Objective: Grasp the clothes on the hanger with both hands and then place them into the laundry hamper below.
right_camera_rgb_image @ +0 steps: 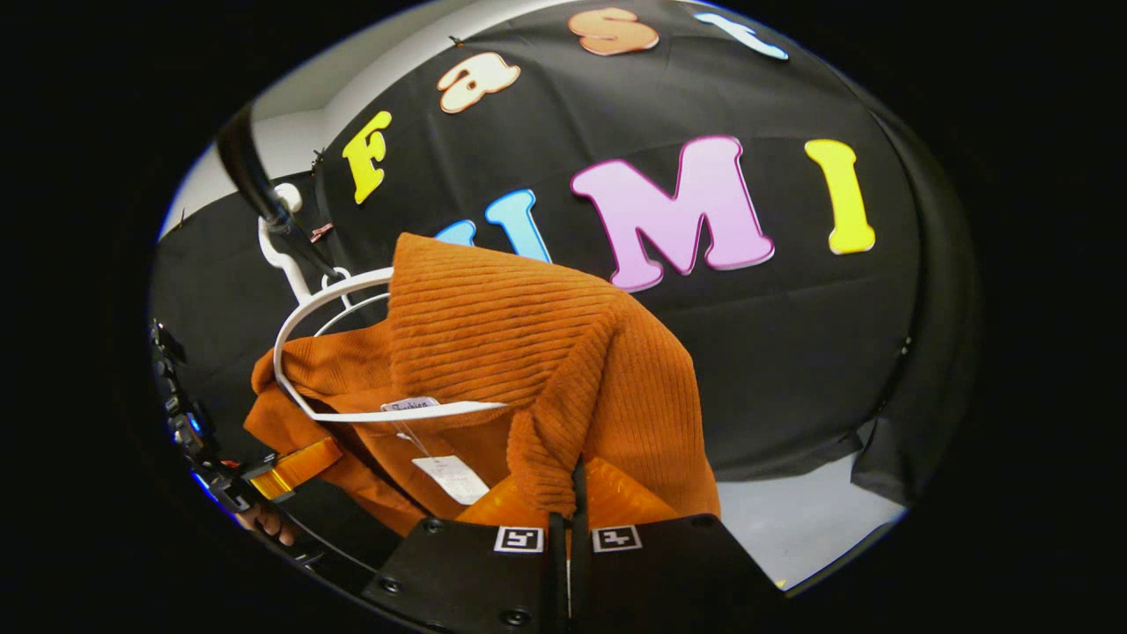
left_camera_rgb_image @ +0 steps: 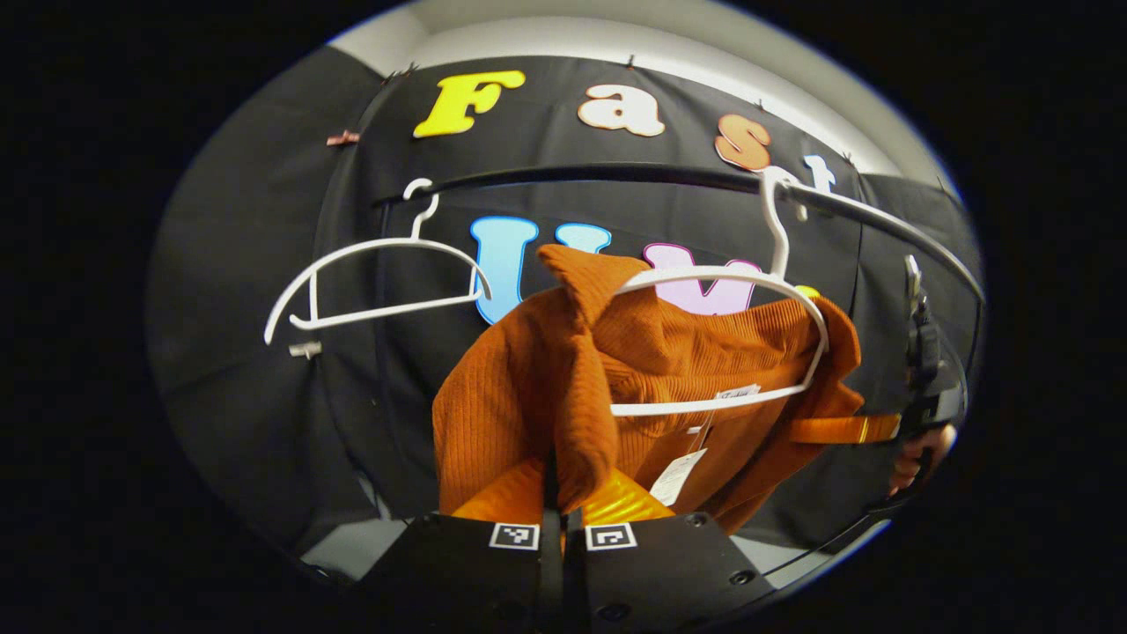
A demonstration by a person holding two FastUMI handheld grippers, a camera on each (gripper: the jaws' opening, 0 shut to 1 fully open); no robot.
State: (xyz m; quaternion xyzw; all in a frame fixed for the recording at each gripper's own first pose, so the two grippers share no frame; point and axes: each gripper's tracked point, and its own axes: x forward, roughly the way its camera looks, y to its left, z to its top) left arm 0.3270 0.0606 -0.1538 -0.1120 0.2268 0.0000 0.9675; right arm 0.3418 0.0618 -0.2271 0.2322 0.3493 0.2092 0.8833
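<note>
An empty white hanger [left_camera_rgb_image: 374, 286] hangs on the dark rail [left_camera_rgb_image: 616, 173] before the black cloth wall [left_camera_rgb_image: 264, 396].

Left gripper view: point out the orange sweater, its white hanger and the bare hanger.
orange sweater [left_camera_rgb_image: 502, 414], left gripper view, ribbed left panel.
white hanger [left_camera_rgb_image: 713, 278], left gripper view, top arch.
bare hanger [left_camera_rgb_image: 387, 310], left gripper view, bottom bar.
</note>
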